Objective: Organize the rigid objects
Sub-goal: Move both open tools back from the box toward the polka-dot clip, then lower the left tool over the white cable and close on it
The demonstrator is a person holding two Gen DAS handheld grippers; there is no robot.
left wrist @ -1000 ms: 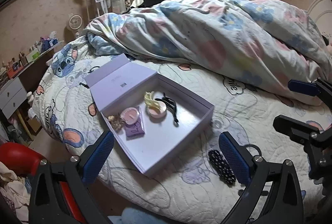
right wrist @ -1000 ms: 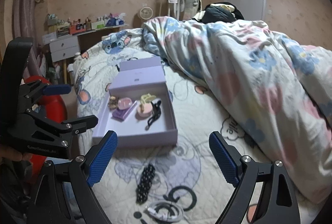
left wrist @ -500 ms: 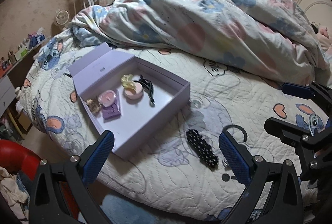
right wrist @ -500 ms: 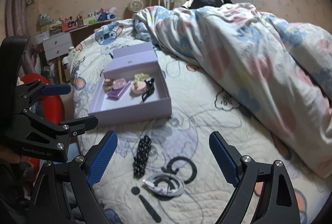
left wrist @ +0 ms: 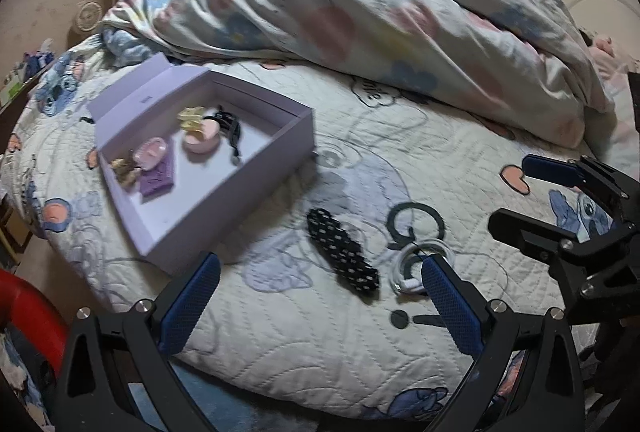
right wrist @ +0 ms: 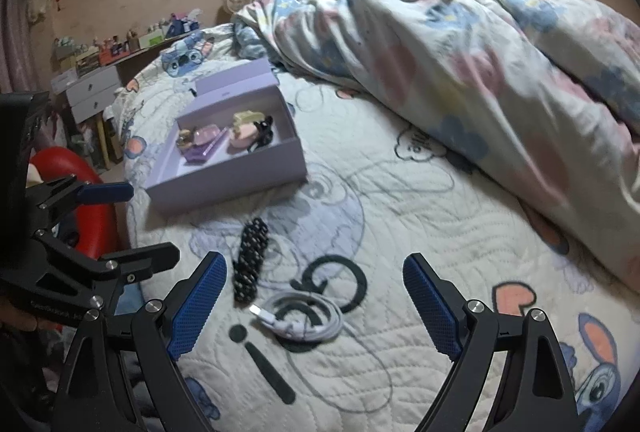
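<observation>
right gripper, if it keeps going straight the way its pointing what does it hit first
Most likely the coiled white cable on the quilt, which lies between the open right gripper fingers. The polka-dot hair clip sits just left of that line. Depth is uncertain.

Open lilac box (left wrist: pixel 224 168) on quilt, holding pink cases and clips; black dotted hair clip (left wrist: pixel 342 258) flat nearby, just beside coiled white cable (right wrist: pixel 300 320).
</observation>
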